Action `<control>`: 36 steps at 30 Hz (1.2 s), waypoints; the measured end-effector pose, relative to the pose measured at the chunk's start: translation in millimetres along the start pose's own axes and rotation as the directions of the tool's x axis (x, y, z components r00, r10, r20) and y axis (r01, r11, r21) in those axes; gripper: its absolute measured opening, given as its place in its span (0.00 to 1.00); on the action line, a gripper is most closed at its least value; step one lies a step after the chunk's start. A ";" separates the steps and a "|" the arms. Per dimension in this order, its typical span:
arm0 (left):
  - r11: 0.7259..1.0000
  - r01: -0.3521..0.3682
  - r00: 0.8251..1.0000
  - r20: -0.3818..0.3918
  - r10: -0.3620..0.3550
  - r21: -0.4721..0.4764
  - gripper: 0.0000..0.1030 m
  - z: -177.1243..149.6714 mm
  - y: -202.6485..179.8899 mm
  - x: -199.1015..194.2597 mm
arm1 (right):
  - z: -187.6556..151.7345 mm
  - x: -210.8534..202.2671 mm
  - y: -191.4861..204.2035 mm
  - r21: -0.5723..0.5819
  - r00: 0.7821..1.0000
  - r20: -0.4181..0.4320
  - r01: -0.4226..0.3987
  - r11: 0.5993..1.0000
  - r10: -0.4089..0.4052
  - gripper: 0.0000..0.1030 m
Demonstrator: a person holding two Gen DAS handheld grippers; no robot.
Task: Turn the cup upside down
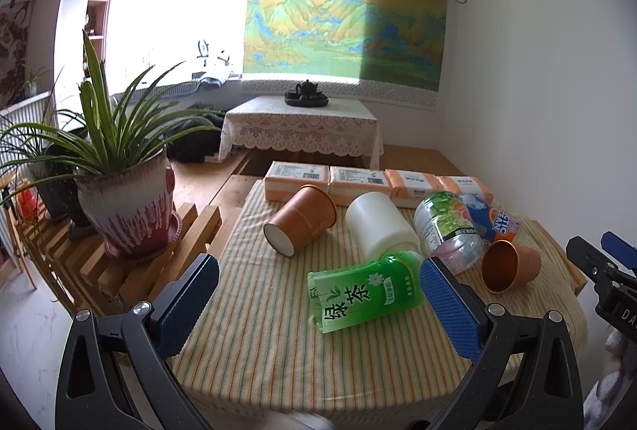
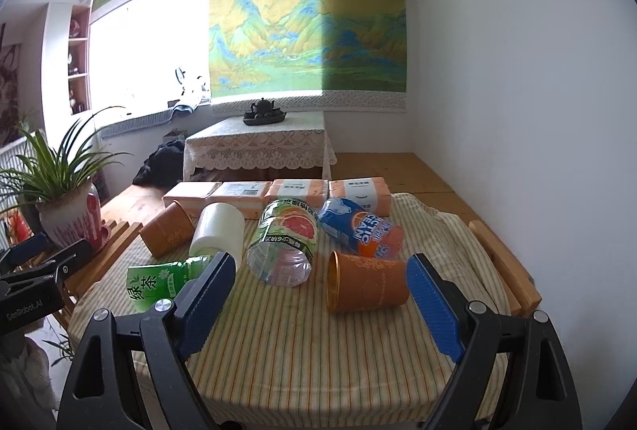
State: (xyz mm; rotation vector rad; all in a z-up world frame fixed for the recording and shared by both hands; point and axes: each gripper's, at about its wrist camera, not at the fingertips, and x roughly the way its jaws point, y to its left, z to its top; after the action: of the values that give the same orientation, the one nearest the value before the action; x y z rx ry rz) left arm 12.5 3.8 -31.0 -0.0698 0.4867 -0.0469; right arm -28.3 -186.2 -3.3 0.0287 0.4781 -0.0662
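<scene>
Three cups lie on their sides on the striped tablecloth (image 1: 254, 330). An orange cup (image 1: 302, 219) lies at the back left, base towards me; it shows in the right wrist view (image 2: 167, 231) too. A white cup (image 1: 380, 227) lies beside it, also seen in the right wrist view (image 2: 219, 231). A smaller orange cup (image 1: 509, 264) lies at the right with its mouth open; in the right wrist view (image 2: 368, 284) it lies just ahead of my right gripper (image 2: 318, 294). My left gripper (image 1: 318, 294) is open and empty, above a green tea bottle (image 1: 362, 290).
A clear grapefruit bottle (image 2: 284, 243) and a blue-orange bottle (image 2: 360, 227) lie between the cups. Orange tissue packs (image 1: 374, 183) line the table's back edge. A potted plant (image 1: 127, 207) stands on a slatted wooden stand (image 1: 131, 270) at the left. The other gripper (image 1: 605, 270) shows at the right.
</scene>
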 end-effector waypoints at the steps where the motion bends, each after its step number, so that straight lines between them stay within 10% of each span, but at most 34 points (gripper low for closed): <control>1: 1.000 0.006 1.000 -0.014 -0.006 -0.001 0.99 1.9 1.9 3.5 | 0.8 1.6 0.4 -0.001 1.000 -0.005 -0.007 1.000 0.007 0.82; 11: 0.999 -0.036 0.999 -0.012 0.036 -0.010 0.99 4.2 26.3 7.9 | 27.4 50.9 29.2 -0.044 0.970 -0.151 -0.200 0.979 0.191 0.83; 18: 0.996 -0.067 0.998 0.005 0.067 -0.050 0.99 -0.1 54.5 -3.0 | 62.2 125.8 68.6 -0.048 0.891 -0.350 -0.326 0.944 0.290 0.83; 36: 0.976 -0.133 0.991 0.005 0.136 -0.174 0.99 -7.2 130.3 3.7 | 70.5 263.8 145.7 -0.145 0.706 -0.692 -0.340 0.929 0.151 0.83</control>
State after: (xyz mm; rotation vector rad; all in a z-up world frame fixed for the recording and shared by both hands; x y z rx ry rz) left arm 16.1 133.0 -49.3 -0.2078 0.4768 0.1296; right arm 248.0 -58.9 -60.5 -0.1532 1.2135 0.2924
